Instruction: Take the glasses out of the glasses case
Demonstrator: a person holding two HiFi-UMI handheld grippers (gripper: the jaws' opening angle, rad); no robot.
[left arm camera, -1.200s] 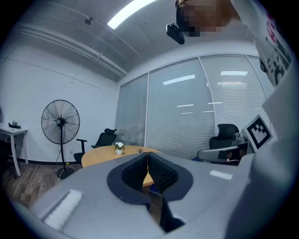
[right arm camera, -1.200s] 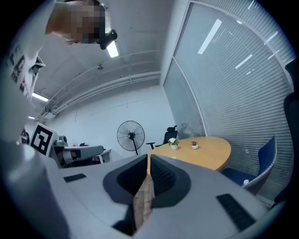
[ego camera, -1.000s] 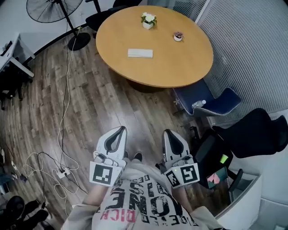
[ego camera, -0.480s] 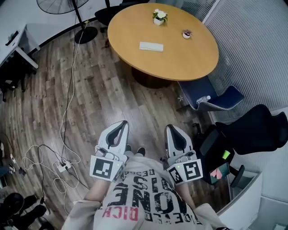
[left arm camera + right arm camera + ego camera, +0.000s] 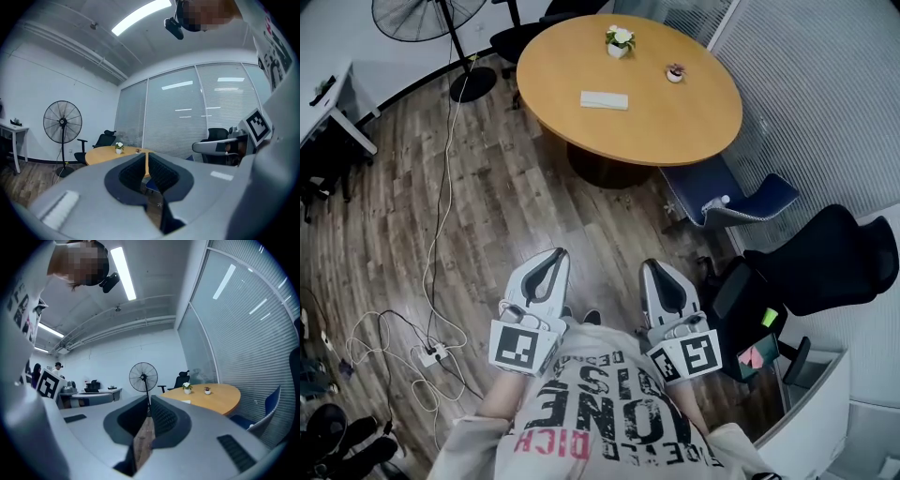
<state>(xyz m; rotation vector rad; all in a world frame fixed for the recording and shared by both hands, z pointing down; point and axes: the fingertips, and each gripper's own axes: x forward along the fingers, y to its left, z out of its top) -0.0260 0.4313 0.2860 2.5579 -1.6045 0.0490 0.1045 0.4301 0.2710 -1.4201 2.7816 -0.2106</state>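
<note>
At my far left a white desk (image 5: 337, 98) stands against the wall, and a fan (image 5: 425, 14) stands just beyond it, far from me. A cable (image 5: 441, 202) runs from the fan's side down the wood floor (image 5: 534, 206) to a power strip (image 5: 431, 355) near my left foot, with loose loops lying round it.

My left tongs (image 5: 557, 254) are close in front of my chest, pointing level toward the far side of the room. They are clenched, pad against pad, gripping no object.

Ahead and far off is the round table (image 5: 675, 127). The case (image 5: 605, 100) lies flat on it, left of its middle, well apart from both tongs. I cannot tell whether it is open or closed, and I cannot see the glasses. Behind the case, at the table's far edge, a pot of flowers (image 5: 619, 40) stands, with a smaller pot (image 5: 675, 73) to its right. A black chair (image 5: 520, 39) stands at the table's far left side. Only floor planks lie between my tongs and the table's near edge.

My right tongs (image 5: 652, 267) sit beside the left ones, pointing the same way, and are likewise clenched with their pads together.

Right of them a blue chair (image 5: 741, 202) stands at the table's near right edge, with a bottle (image 5: 717, 202) lying on its seat. Nearer me on the right is a second black chair (image 5: 834, 262). Blinds (image 5: 825, 94) close the right wall.
</note>
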